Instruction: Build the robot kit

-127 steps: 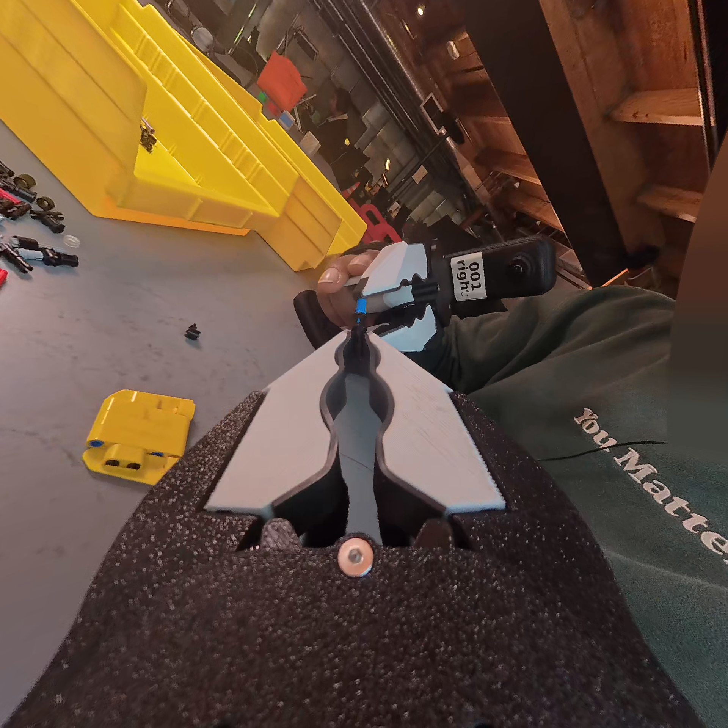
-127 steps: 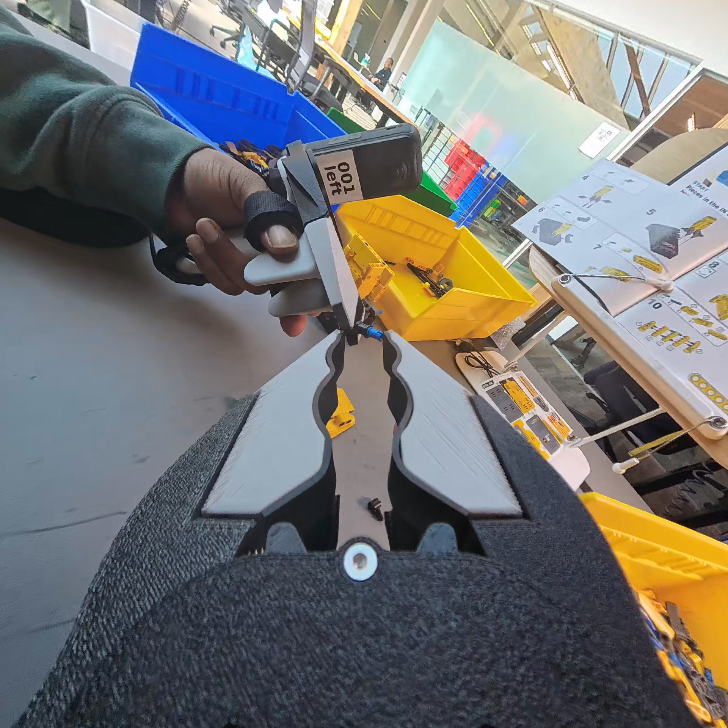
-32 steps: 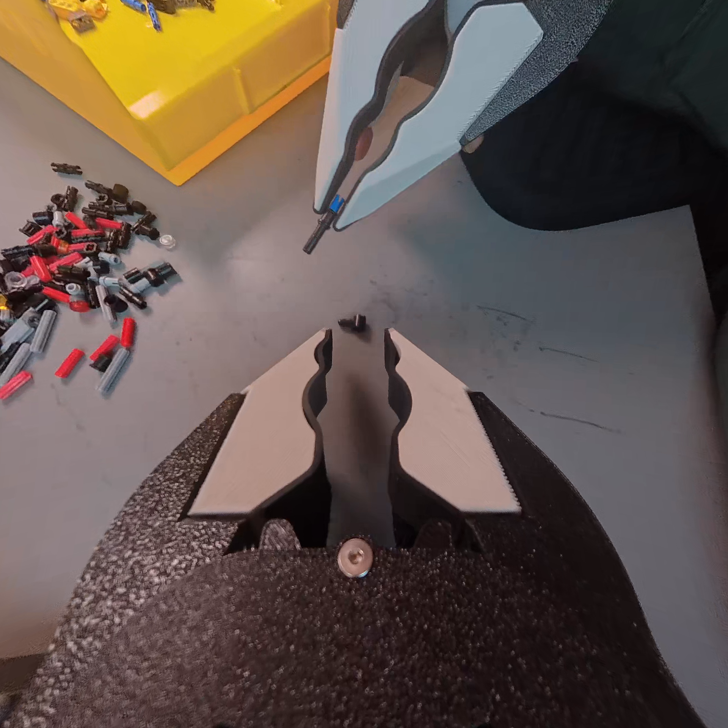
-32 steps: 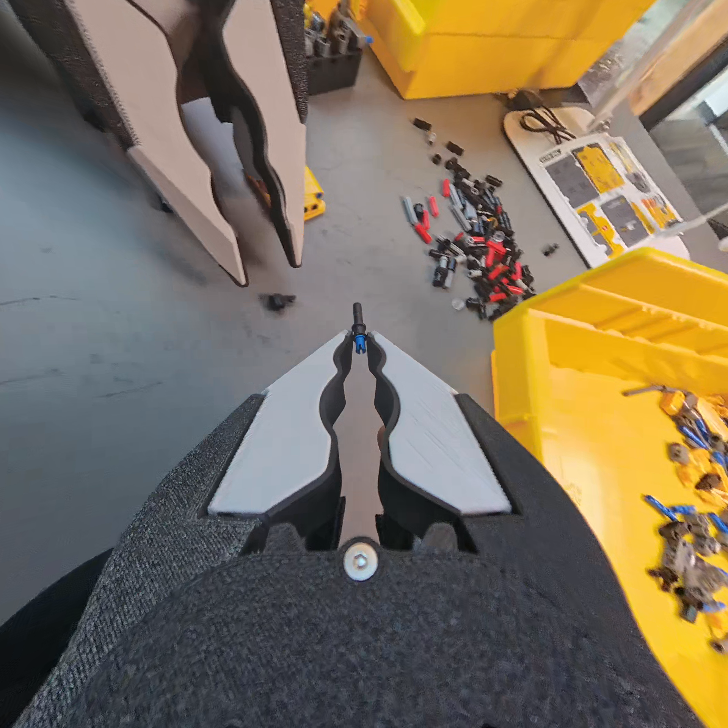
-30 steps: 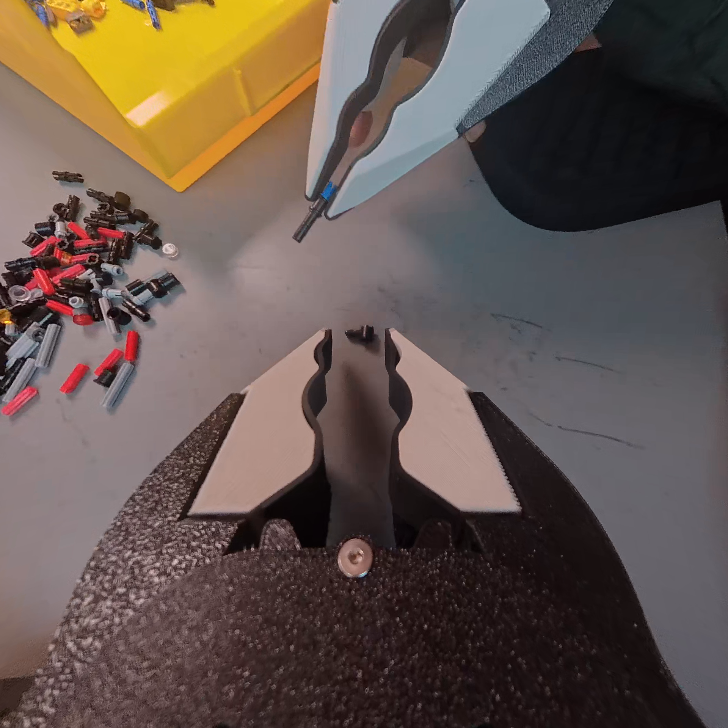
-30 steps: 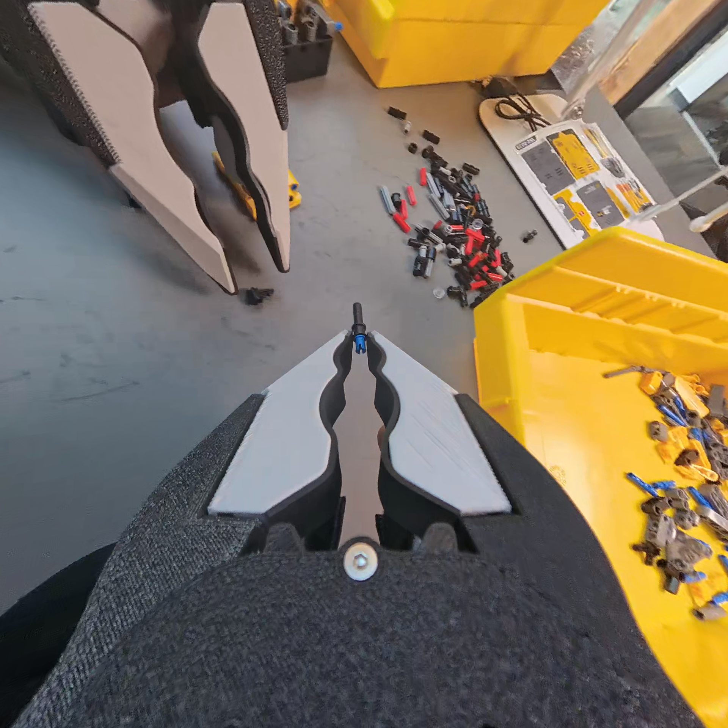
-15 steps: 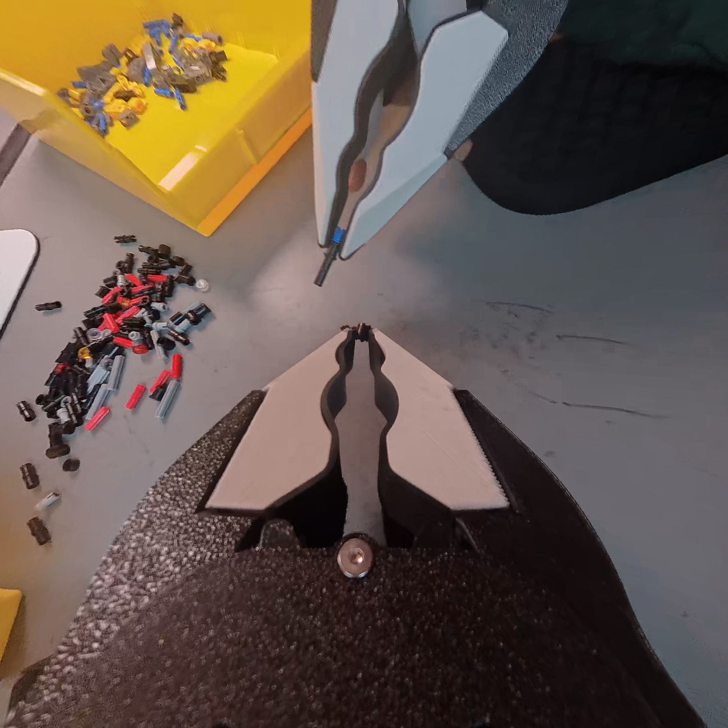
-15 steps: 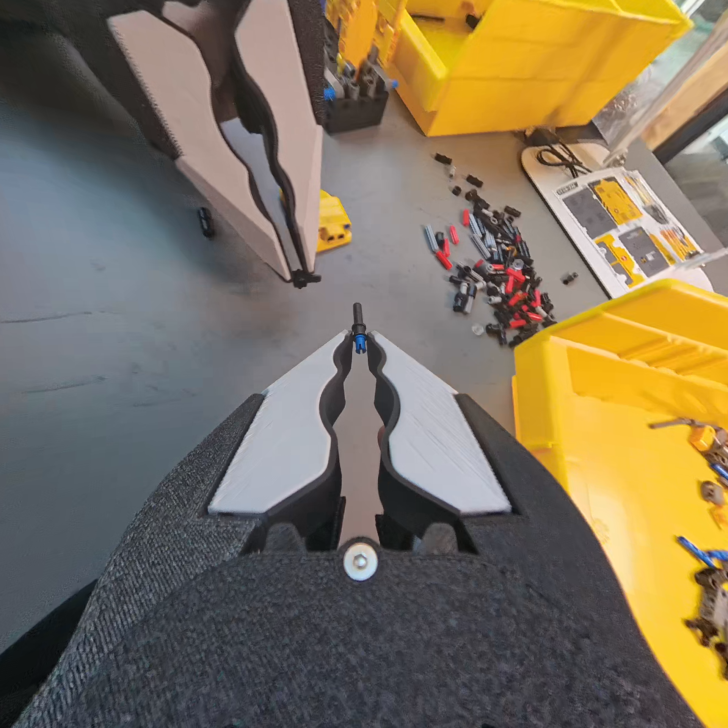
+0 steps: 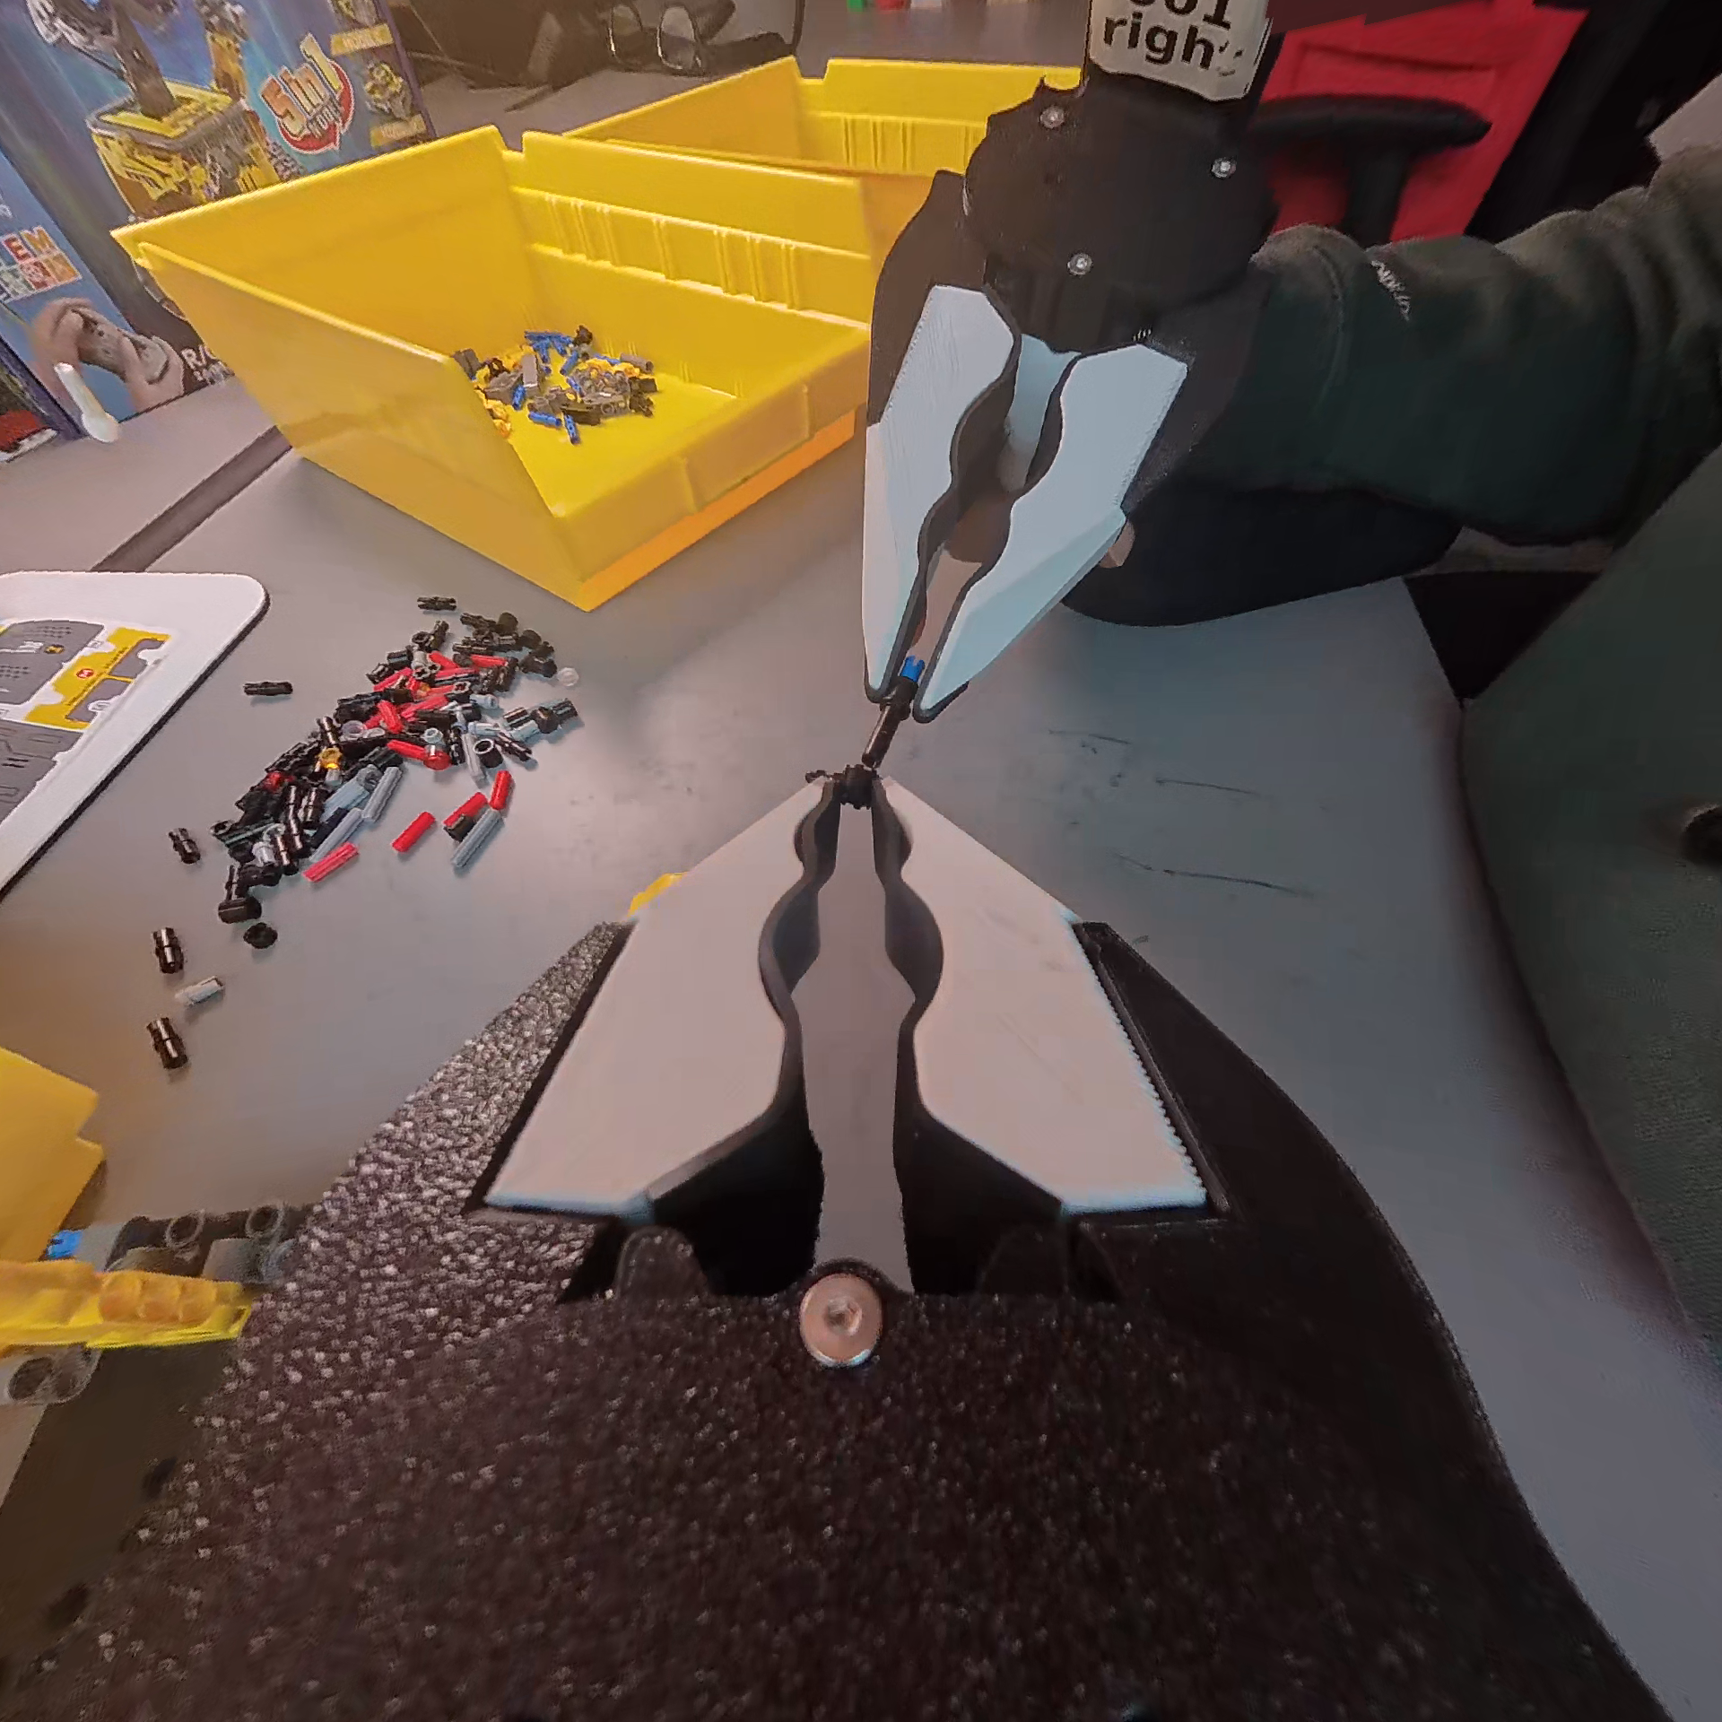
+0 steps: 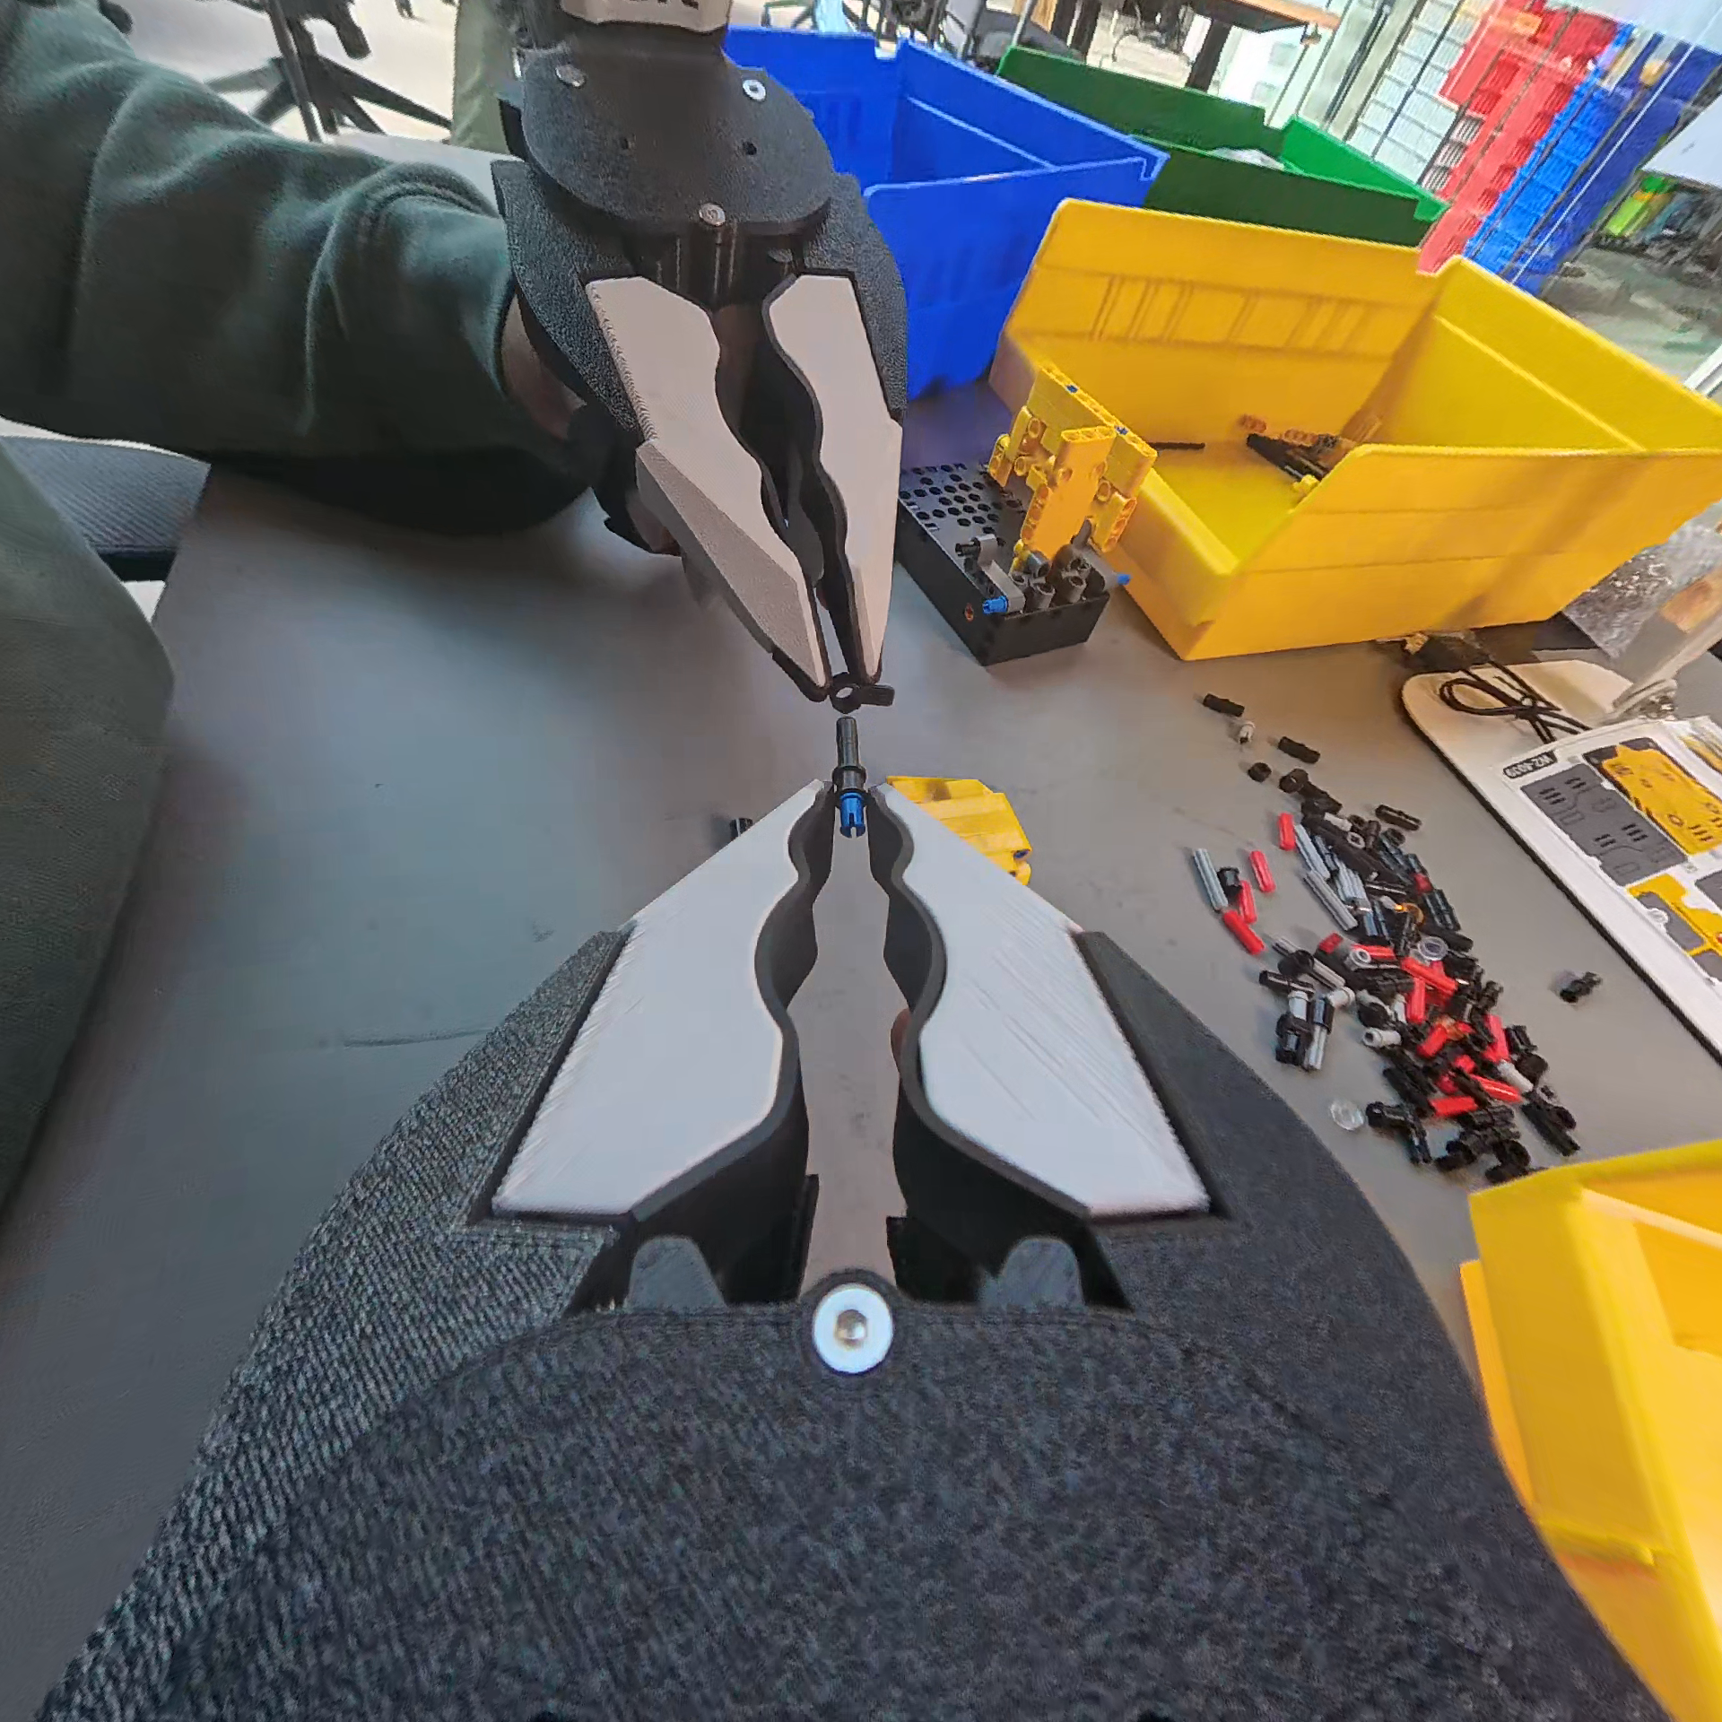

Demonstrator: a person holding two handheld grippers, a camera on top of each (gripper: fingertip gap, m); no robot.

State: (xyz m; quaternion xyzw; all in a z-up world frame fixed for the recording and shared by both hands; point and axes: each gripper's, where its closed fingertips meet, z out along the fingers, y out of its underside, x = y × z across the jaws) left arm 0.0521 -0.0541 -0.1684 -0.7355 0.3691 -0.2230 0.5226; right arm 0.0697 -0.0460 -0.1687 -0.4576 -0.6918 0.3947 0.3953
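Observation:
My left gripper [image 9: 846,792] is shut on a small black connector [image 9: 848,778], held above the grey table. My right gripper [image 10: 848,799] is shut on a pin with a blue end and a black shaft [image 10: 847,745]. The two grippers point at each other, tip to tip. In the right wrist view the pin's black tip is just short of the connector [image 10: 857,695] in the left gripper [image 10: 848,685]. In the left wrist view the right gripper [image 9: 896,694] comes down from above, and its pin [image 9: 883,731] reaches the connector.
A pile of small red, black and grey pins [image 9: 401,745] [image 10: 1398,978] lies on the table. Yellow bins [image 9: 373,307] [image 10: 1305,522] stand behind, another at the near right [image 10: 1603,1305]. There is also an instruction sheet [image 10: 1621,820], a black block with a yellow assembly [image 10: 1006,559], and a loose yellow part [image 10: 969,811]. The grippers are tip to tip, or close to it.
My left gripper closed on the black connector lying on the table and lifted it. Both grippers tilted up to face each other, and the pin tip has come up to the connector.

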